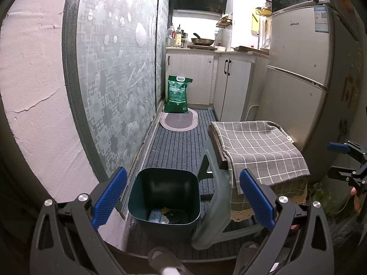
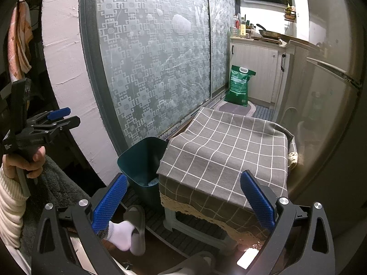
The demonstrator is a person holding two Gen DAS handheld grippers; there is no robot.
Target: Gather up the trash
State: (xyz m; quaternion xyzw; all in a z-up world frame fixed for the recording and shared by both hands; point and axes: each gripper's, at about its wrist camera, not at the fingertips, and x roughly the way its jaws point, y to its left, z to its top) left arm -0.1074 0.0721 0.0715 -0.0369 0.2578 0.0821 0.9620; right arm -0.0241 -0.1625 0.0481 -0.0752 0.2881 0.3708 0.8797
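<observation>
Both jaws wide and empty, left gripper (image 1: pixel 183 197) above the green bin (image 1: pixel 164 197) (scraps (image 1: pixel 160 215) already at its bottom), right gripper (image 2: pixel 183 197) over the checked cloth (image 2: pixel 227 153); risk: snagging cloth, tipping the bin beside the stool (image 1: pixel 213 226).

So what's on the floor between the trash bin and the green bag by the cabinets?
Left wrist view: between trash bin and green bag, striped carpet, then an oval mat.
</observation>
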